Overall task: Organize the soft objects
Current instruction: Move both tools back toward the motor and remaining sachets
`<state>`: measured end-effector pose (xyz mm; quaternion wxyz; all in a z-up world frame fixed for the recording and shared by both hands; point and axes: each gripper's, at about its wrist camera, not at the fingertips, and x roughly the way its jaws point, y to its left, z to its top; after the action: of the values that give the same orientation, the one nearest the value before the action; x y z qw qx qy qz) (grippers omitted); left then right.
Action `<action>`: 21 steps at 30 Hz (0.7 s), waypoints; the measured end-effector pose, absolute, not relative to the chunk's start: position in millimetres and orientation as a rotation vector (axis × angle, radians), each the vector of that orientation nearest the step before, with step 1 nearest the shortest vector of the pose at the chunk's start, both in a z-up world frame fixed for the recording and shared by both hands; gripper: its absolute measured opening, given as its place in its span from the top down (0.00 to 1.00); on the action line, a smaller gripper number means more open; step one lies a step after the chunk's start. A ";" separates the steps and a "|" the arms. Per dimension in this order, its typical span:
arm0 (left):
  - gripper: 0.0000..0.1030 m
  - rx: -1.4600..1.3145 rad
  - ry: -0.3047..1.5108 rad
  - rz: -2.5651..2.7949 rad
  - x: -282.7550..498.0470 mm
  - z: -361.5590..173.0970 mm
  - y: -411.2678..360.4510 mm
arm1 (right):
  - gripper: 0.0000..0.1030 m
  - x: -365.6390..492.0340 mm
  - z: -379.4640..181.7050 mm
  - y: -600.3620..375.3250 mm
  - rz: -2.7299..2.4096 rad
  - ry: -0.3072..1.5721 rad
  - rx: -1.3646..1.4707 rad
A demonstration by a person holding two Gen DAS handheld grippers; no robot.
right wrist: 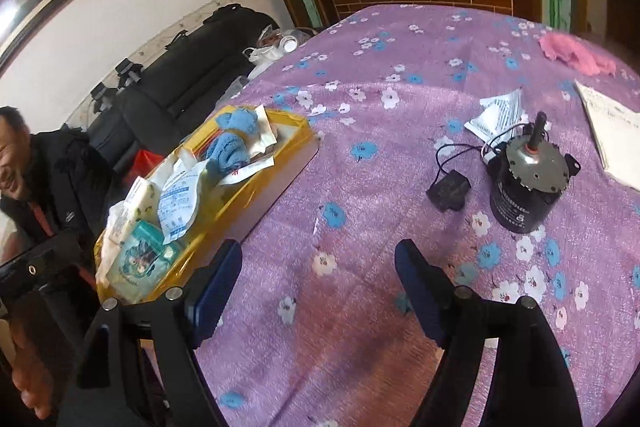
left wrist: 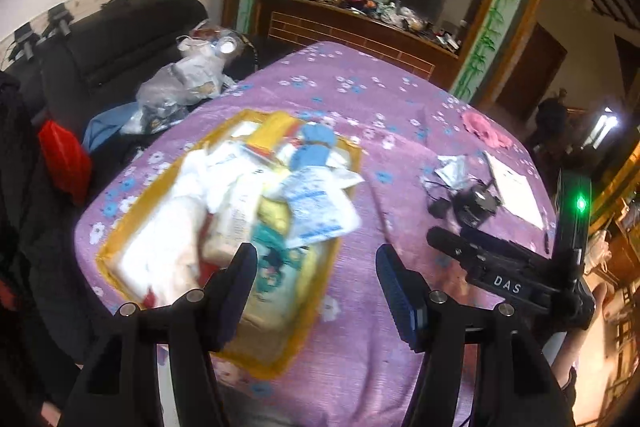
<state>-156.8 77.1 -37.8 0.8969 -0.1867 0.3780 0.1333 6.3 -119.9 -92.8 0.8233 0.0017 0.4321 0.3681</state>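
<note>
Table cover: purple cloth printed with white and blue flowers, spread over the whole work surface.
Sofa: dark, against the wall beyond the table's left edge, with plastic bags heaped on it.
Yellow box: shallow open tray wrapped in yellow tape, lying on the left part of the cloth; it holds the soft objects.
Contents of box: a blue fluffy cloth at the far end, a white packet with blue print in the middle, a teal and pale yellow tissue pack at the near end, with white wipes or paper packs beside them; details blurred in the left wrist view.
Left gripper: jaws spread wide, nothing between them, hovering over the near right corner of the box, one finger above the tissue pack, the other above bare cloth.
Right gripper: jaws spread wide and empty, above bare cloth just right of the box; in the left wrist view its black body shows a green light.
Paper sheet: white, at the right edge of the table.
Electric motor: black cylinder standing upright, shaft up, right of centre, its lead running to a small black part beside it.
Pink cloth: crumpled, at the far right of the table, well apart from the box.
Torn white wrapper: just behind the motor.
</note>
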 end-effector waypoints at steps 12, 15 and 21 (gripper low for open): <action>0.37 -0.341 0.815 0.246 -134.1 -50.2 37.5 | 0.24 5.7 -89.9 -141.7 0.781 0.936 0.045; 0.37 -0.344 0.820 0.244 -125.0 -54.3 33.4 | 0.24 6.5 -82.1 -148.5 0.772 0.929 0.037; 0.37 -0.448 0.830 0.153 -104.0 -63.7 35.0 | 0.24 25.5 -47.2 -188.7 0.723 0.874 0.066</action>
<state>-104.0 35.0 -63.7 0.8879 -0.2157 0.3994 0.0738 25.5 -188.7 -47.2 0.8430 0.0313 0.4138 0.3423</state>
